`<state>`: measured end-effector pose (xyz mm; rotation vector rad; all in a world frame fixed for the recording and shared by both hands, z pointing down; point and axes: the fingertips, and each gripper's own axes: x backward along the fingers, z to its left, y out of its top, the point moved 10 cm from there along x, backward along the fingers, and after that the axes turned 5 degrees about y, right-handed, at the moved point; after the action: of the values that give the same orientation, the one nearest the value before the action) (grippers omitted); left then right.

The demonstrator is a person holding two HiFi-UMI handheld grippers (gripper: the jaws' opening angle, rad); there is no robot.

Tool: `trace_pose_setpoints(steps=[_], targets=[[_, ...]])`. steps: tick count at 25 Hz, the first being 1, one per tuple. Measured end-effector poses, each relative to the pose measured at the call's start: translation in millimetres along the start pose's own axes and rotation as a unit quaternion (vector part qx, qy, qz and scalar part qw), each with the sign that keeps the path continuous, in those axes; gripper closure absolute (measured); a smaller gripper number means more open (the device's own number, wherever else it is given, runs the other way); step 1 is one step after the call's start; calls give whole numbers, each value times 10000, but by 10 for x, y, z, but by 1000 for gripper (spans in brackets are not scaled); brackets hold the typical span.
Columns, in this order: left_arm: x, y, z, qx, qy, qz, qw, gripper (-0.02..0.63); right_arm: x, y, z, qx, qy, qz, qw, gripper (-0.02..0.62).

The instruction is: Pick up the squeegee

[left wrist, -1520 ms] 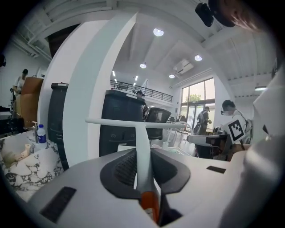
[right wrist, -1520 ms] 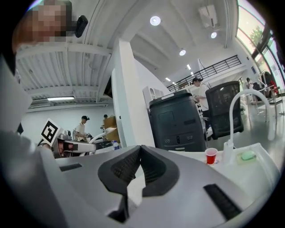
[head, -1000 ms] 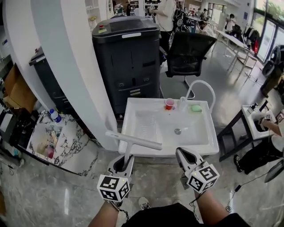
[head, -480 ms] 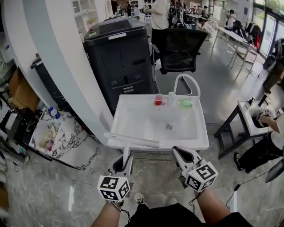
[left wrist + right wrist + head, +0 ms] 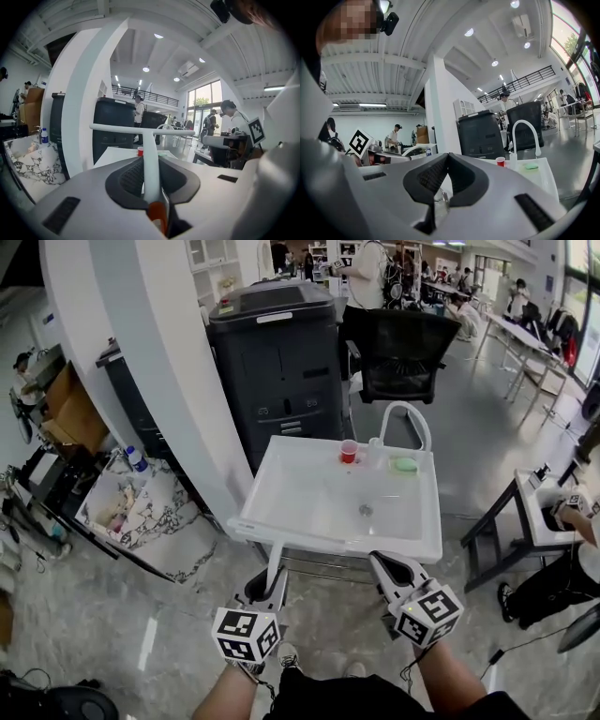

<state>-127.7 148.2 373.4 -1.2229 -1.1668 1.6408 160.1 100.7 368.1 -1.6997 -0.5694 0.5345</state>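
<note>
Squeegee (image 5: 150,159), white: handle clamped in left claw (image 5: 267,585), T-head at the far end, held at the near rim of the sink (image 5: 427,549). Right claw (image 5: 394,570): pads together, empty, alongside.

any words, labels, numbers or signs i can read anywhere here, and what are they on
No text here can be read.
The pale label strip atop the black machine: too small to read.
Label on the bottle: too small to read.
The square markers on the left tool and right tool: black-and-white patterns, no letters.
</note>
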Motion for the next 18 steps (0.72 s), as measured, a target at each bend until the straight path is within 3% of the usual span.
trace_pose_setpoints(steps=[18], targets=[[61, 24, -37, -18, -12, -1, 10000, 531, 52, -2, 82, 20, 79, -26, 10000, 578]])
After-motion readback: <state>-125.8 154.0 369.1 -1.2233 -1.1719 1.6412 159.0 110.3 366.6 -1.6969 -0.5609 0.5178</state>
